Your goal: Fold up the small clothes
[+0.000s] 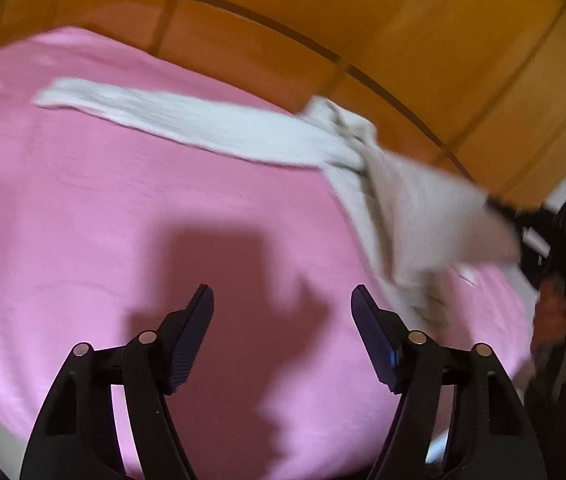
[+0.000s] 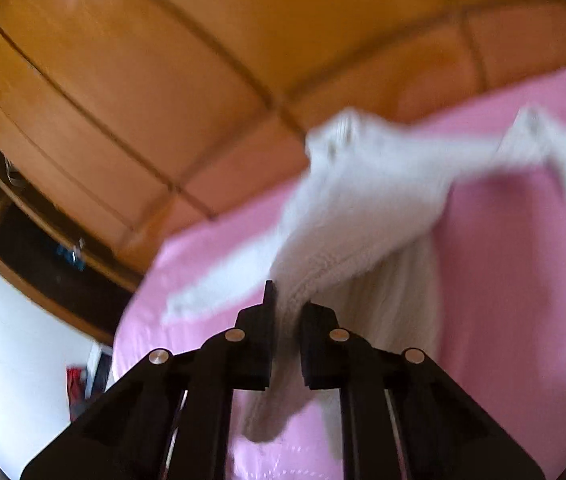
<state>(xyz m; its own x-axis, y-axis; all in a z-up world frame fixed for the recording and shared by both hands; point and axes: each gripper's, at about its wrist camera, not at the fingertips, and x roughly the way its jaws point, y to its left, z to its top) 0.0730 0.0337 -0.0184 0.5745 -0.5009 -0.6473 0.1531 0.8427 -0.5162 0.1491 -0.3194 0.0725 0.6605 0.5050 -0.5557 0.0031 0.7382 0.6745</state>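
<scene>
The right gripper (image 2: 285, 312) is clenched on a white garment (image 2: 363, 200), a fold of the cloth pinched between its fingers (image 2: 257, 344) and lifted clear of the bed (image 2: 523, 280). From the grip the garment rises and spreads toward the far edge of the bed, with one loose end hanging below the fingers and a thin strip trailing off to one side. Both views are blurred, so the kind of garment cannot be told.

In the left wrist view the garment (image 1: 219, 128) shows as a long pale band lying across the pink bed cover (image 1: 63, 220) near its far edge, bunched at the middle and then drawn up toward the right gripper (image 1: 495, 208), which is held by a hand (image 1: 555, 320) at the right edge of the bed. The left gripper (image 1: 283, 300) is released, its fingers (image 1: 193, 336) spread apart above bare pink cover with nothing between them. Wooden cupboard doors (image 1: 403, 40) stand behind the bed
</scene>
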